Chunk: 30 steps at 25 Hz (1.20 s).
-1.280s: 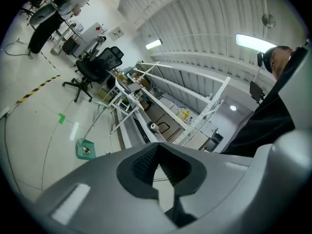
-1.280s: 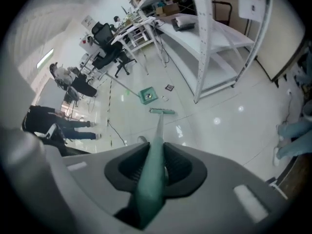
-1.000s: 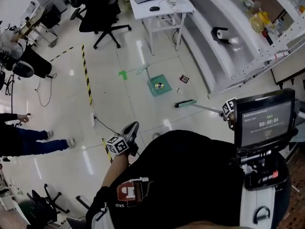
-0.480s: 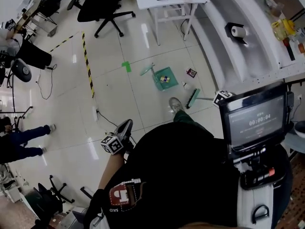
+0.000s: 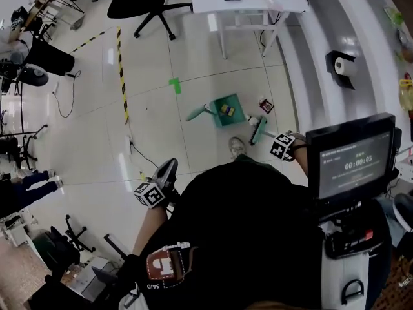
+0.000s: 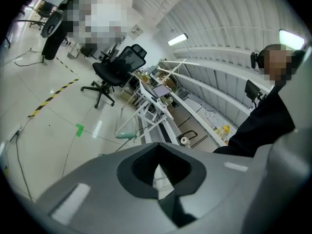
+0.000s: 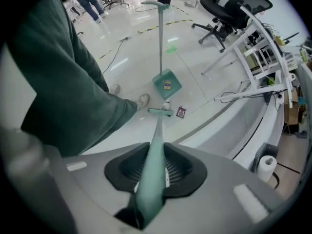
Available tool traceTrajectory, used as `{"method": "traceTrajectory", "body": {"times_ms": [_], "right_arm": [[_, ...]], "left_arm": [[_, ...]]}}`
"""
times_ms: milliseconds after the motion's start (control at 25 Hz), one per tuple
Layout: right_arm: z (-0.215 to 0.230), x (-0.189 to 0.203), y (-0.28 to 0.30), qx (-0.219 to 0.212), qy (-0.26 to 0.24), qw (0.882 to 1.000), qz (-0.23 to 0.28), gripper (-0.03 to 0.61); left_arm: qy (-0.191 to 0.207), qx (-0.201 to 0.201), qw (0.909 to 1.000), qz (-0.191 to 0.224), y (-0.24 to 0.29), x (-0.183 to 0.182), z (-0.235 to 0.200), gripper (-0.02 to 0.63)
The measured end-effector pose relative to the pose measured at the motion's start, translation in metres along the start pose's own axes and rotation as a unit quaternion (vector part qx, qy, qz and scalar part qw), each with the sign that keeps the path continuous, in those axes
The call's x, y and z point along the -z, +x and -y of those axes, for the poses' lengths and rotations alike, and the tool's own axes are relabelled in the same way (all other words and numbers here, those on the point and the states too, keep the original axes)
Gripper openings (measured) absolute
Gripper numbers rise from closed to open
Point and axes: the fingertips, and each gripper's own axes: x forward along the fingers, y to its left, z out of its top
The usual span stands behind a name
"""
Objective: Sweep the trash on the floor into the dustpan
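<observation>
On the tiled floor (image 5: 155, 121), a green dustpan (image 5: 221, 119) is stood at twelve o'clock, some trash (image 5: 226, 109) inside. The broom (image 5: 259, 132) is pinched by the right gripper (image 5: 284, 146); the left gripper (image 5: 158, 186) is pressed together, empty. A packet (image 5: 265, 105) lies at the broom head's one o'clock — short, low strokes toward ten are advised.

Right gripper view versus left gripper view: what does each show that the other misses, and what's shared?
Right only: the right gripper shut on the broom handle, the broom head on the floor, trash in the dustpan, a dark packet beside the broom head. Left only: the left gripper, jaws together, nothing between. Both: the dustpan handle, black office chair, green tape mark, paper roll.
</observation>
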Motion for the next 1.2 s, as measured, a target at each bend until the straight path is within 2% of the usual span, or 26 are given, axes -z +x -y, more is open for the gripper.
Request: {"method": "traceTrajectory", "body": {"times_ms": [120, 240, 440, 680, 920, 1200], "right_arm": [[0.033, -0.019, 0.009, 0.005, -0.005, 1.0, 0.013, 0.087], [0.05, -0.037, 0.012, 0.017, -0.032, 0.999, 0.013, 0.087], [0.047, -0.074, 0.003, 0.035, -0.08, 0.996, 0.018, 0.087], [0.047, -0.118, -0.027, 0.061, -0.135, 0.989, 0.028, 0.087], [0.053, -0.126, -0.033, 0.063, -0.148, 0.987, 0.033, 0.087], [0.065, -0.144, -0.044, 0.072, -0.15, 0.984, 0.063, 0.087]], "left_arm": [[-0.008, -0.009, 0.9999, -0.007, 0.018, -0.001, -0.009, -0.002], [-0.016, -0.02, 0.9995, -0.019, 0.019, 0.005, -0.024, -0.002], [-0.021, -0.028, 0.9993, -0.014, 0.004, -0.002, -0.048, -0.002], [-0.016, -0.03, 0.9994, -0.009, -0.011, -0.032, -0.062, -0.002], [0.0, -0.016, 0.9999, -0.002, -0.001, -0.043, -0.07, -0.002], [0.008, -0.004, 0.9999, -0.01, 0.018, -0.049, -0.068, -0.002]]}}
